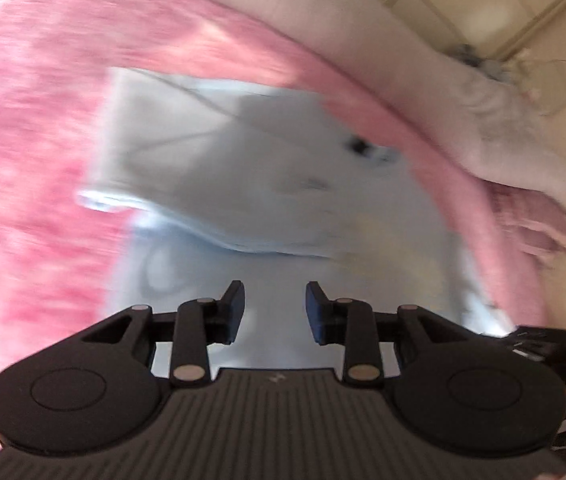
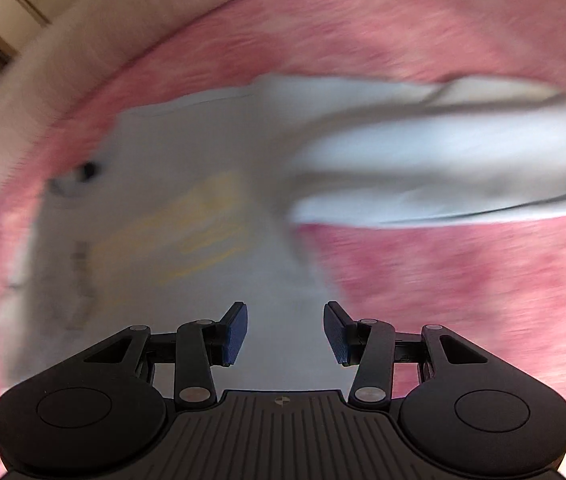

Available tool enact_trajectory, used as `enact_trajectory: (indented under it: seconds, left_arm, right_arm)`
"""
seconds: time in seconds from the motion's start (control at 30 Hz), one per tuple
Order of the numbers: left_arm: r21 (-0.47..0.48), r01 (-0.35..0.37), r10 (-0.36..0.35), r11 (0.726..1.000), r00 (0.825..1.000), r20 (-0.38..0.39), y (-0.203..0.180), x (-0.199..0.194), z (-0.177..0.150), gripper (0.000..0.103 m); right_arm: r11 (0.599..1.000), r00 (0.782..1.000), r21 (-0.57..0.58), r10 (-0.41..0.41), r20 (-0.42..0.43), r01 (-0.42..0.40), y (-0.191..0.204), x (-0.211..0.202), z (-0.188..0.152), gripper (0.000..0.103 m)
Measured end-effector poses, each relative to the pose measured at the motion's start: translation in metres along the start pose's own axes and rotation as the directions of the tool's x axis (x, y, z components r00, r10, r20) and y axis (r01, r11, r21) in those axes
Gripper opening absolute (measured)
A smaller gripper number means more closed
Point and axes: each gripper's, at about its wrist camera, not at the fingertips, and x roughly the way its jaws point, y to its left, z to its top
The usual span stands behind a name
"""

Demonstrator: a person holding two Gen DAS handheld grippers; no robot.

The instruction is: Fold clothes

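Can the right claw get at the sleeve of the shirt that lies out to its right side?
Probably yes. The right claw is open and empty over the shirt, and the sleeve lies flat on the pink blanket with nothing over it. The blur hides the exact edge.

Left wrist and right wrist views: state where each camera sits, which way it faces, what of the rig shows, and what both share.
Left wrist: sits on the left gripper, looking along its open jaws down onto a pale blue garment lying on a pink blanket; a room corner shows upper right.
Right wrist: sits on the right gripper, jaws open, facing the same garment, its sleeve spread across the blanket.
Shared: garment, blanket; no hand visible; both blurred.
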Motion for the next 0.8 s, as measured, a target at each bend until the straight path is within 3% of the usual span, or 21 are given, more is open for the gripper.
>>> enact_trajectory:
  seconds: [0.17, 0.4, 0.57, 0.63, 0.67, 0.73, 0.8]
  left_arm:
    - [0.071, -0.090, 0.091, 0.993, 0.996, -0.003, 0.025, 0.005, 0.022, 0.027]
    - [0.061, -0.078, 0.078, 0.995, 0.997, 0.008, 0.047, 0.019, 0.041, 0.027]
    - [0.066, -0.072, 0.072, 0.995, 0.997, -0.001, 0.058, 0.028, 0.046, 0.027]
    - [0.075, -0.076, 0.076, 0.994, 0.997, 0.000, 0.060, 0.031, 0.048, 0.027]
    - [0.078, -0.073, 0.073, 0.994, 0.997, 0.002, 0.059, 0.032, 0.049, 0.027]
    - [0.085, -0.061, 0.061, 0.995, 0.998, 0.007, 0.058, 0.033, 0.052, 0.027]
    - [0.093, -0.046, 0.045, 0.995, 0.999, 0.014, 0.055, 0.034, 0.054, 0.027]
  right_arm:
    - [0.983, 0.982, 0.031, 0.184, -0.047, -0.182, 0.043, 0.044, -0.002, 0.046]
    - [0.927, 0.924, 0.105, 0.370, -0.094, -0.361, 0.104, 0.109, -0.005, 0.046]
    - [0.919, 0.921, 0.153, 0.379, -0.092, -0.363, 0.116, 0.138, -0.007, 0.046]
    - [0.916, 0.917, 0.130, 0.391, -0.082, -0.379, 0.119, 0.141, -0.007, 0.011]
    - [0.917, 0.914, 0.095, 0.396, -0.085, -0.388, 0.124, 0.141, -0.005, 0.005]
    - [0.916, 0.916, -0.019, 0.400, -0.035, -0.401, 0.135, 0.128, -0.002, 0.005]
    - [0.902, 0.902, -0.091, 0.427, 0.059, -0.421, 0.138, 0.105, 0.003, 0.004]
